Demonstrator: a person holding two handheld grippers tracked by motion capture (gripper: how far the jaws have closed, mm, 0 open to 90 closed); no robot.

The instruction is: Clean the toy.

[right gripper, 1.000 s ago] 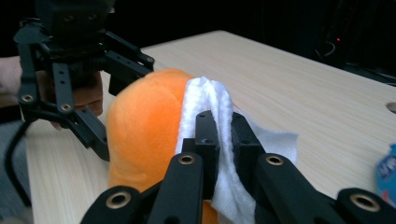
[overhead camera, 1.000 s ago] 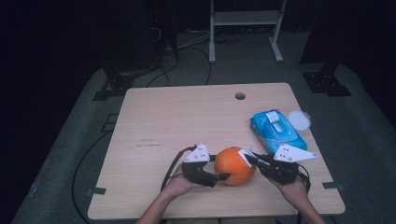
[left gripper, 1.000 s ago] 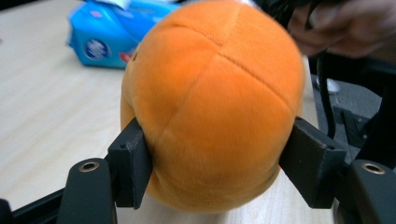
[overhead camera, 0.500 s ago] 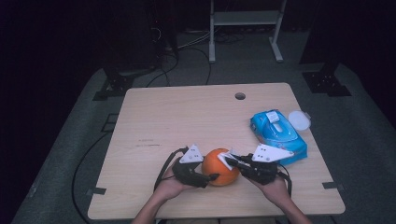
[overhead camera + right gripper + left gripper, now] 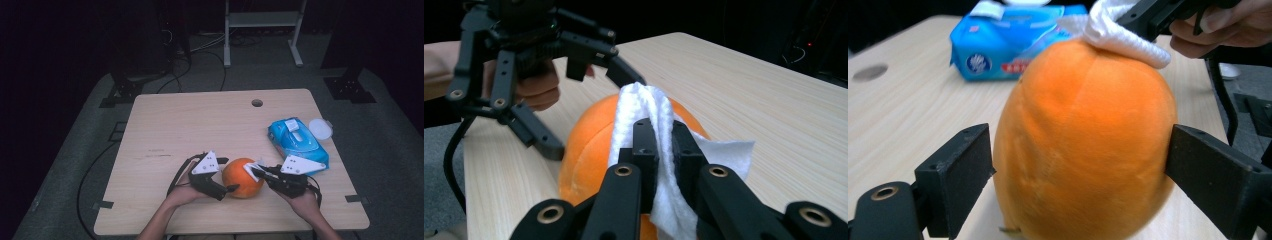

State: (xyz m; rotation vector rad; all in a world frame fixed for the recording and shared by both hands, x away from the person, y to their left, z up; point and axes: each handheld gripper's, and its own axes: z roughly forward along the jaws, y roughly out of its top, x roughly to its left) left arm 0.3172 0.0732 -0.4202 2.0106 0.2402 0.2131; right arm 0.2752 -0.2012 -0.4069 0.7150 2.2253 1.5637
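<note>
An orange fruit (image 5: 243,177) rests on the wooden table (image 5: 200,125) near its front edge. My left gripper (image 5: 229,175) reaches in from the fruit's left. Its jaws have just been opening and now stand wide on either side of the fruit (image 5: 1083,145), right beside its skin. My right gripper (image 5: 256,171) comes from the right, shut on a white wipe (image 5: 644,105). The wipe (image 5: 1113,35) lies against the top of the fruit (image 5: 589,140). The right gripper view also takes in the left gripper (image 5: 586,110) behind the fruit.
A blue pack of wipes (image 5: 297,140) lies to the right, close behind my right hand, with a round white lid (image 5: 320,128) beside it. A cable hole (image 5: 257,103) sits near the table's far edge. A metal stand and cables are on the floor beyond.
The left gripper's jaws have spread wider around the fruit. The fruit and both hands shifted left, then part-way back right, the wipe staying on the fruit's top.
</note>
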